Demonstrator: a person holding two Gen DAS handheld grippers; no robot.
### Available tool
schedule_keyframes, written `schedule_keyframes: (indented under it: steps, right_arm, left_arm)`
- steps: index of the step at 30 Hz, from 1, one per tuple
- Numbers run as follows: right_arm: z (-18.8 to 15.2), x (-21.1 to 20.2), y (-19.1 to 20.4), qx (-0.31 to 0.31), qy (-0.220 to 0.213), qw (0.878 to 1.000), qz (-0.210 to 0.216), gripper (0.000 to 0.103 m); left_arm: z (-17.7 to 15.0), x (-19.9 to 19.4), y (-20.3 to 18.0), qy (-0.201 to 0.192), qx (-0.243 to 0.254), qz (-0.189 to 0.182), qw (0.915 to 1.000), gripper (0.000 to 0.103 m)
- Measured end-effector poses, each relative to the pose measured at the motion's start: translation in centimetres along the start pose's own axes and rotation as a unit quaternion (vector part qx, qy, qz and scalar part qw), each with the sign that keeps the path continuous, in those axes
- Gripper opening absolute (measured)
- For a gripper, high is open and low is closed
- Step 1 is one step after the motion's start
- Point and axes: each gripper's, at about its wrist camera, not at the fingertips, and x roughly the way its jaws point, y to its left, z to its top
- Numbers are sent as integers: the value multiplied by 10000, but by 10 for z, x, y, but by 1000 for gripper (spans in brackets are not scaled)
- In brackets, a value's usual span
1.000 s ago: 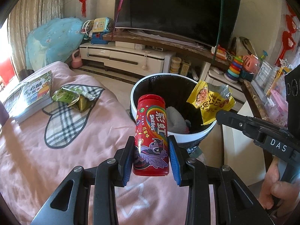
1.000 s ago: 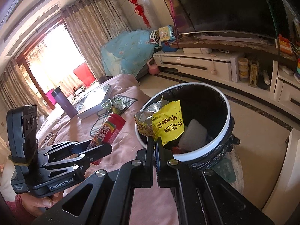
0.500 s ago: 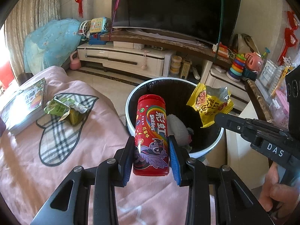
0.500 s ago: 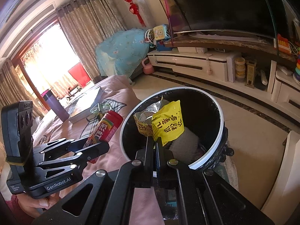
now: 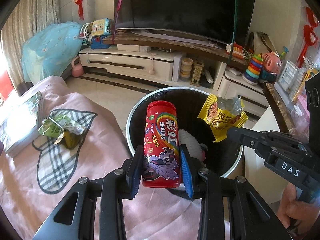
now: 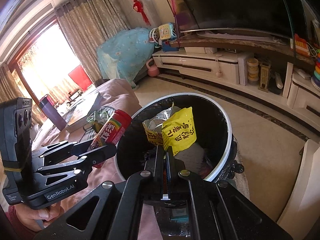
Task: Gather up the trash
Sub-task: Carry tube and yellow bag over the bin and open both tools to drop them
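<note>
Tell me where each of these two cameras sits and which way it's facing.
Left wrist: rides the left hand-held gripper, looking along its fingers at the red Skittles tube it clamps beside the trash bin; the person's right hand shows.
Right wrist: rides the right hand-held gripper, looking down into the bin past its pinched yellow snack bag; the left hand shows.
Shared: bin, tube, bag, green wrapper, TV.
</note>
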Motion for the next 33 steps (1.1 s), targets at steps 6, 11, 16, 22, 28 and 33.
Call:
schedule_keyframes:
  steps: [6,11,16,22,28,33]
  right_arm:
    - [3,1,-4,-1,3,10000,-40,2]
    - [5,2,-6,-4,16,10000,-49,2]
    - [7,6,-8,-9,61,10000,-69,2]
    - [7,12,-10,-17,138,9999,-82,2]
    - [7,15,-13,15,185,9998,-108,2]
    - [8,16,-12,25,201,9997,-138,2]
  left_arm:
    - [8,9,-1,27,18,18,10000,33]
    - [13,16,0,55,35,31,10000,33]
    - [16,18,-3,52,45,43,10000,33]
    - [18,21,-7,64,94,38,9999,33]
    - [20,26,-9,119,133,63,9998,33]
    - [24,31,-9,161,110,78,9998,33]
